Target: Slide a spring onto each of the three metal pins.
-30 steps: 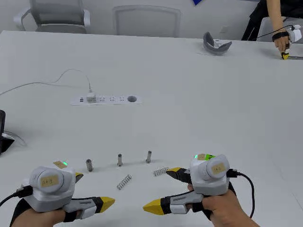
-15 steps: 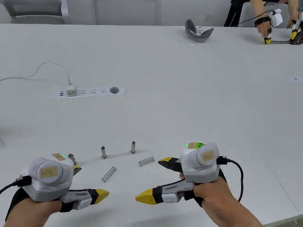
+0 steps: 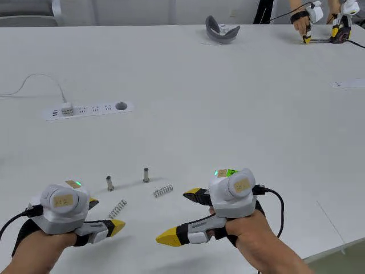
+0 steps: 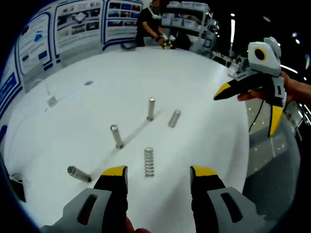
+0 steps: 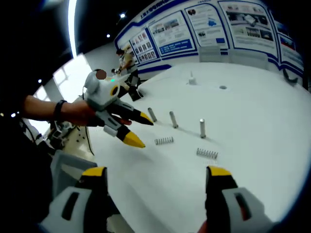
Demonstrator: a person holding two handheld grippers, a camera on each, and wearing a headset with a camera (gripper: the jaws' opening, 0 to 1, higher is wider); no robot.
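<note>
Steel-grey and surely light, two springs point(image 3: 163, 190) lie flat on the table point(image 3: 228, 103) near the upright metal pins point(image 3: 146, 174). I reckon they're springy and prone to rolling. My left gripper point(image 3: 105, 214) and right gripper point(image 3: 179, 216) gape wide, empty. I'd pinch mid-coil, gently.

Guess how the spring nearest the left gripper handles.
The spring lies on its side on the smooth table, so a nudge likely rolls it. Thin open coils: probably light, may squash or flick when pinched.

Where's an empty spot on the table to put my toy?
Free: the bare table between the power strip and the pins, and right of the right gripper. Crowded: around the pins, springs and left gripper.
</note>
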